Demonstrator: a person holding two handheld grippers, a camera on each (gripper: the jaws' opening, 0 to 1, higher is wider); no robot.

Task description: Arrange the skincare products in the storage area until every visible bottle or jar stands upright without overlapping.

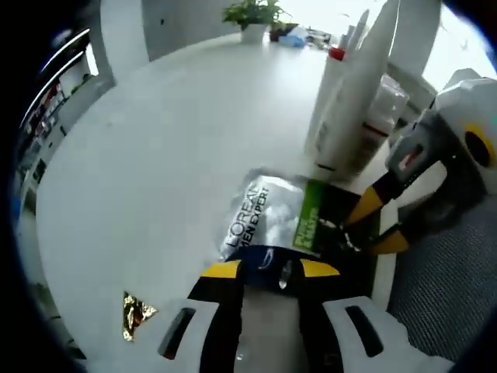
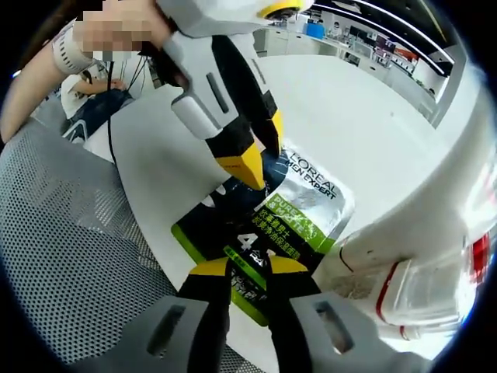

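Observation:
A flat L'Oreal Men Expert sachet (image 1: 268,208), silver, green and black, lies slanted between both grippers, over the white table's edge. My left gripper (image 1: 271,269) is shut on the sachet's dark blue end. In the right gripper view it comes down from the top as the left gripper (image 2: 260,151). My right gripper (image 2: 248,267) is shut on the green and black end of the sachet (image 2: 299,214). The left gripper view has the right gripper (image 1: 377,225) entering from the right. Tall white bottles (image 1: 348,101) stand upright just behind the sachet.
A gold foil scrap (image 1: 136,315) lies on the round white table (image 1: 171,140). A potted plant (image 1: 252,17) stands at the far edge. A grey mesh surface (image 2: 70,249) lies beside the table. White bottles with red bands (image 2: 431,264) crowd the right. A person's hand (image 2: 70,47) holds the left gripper.

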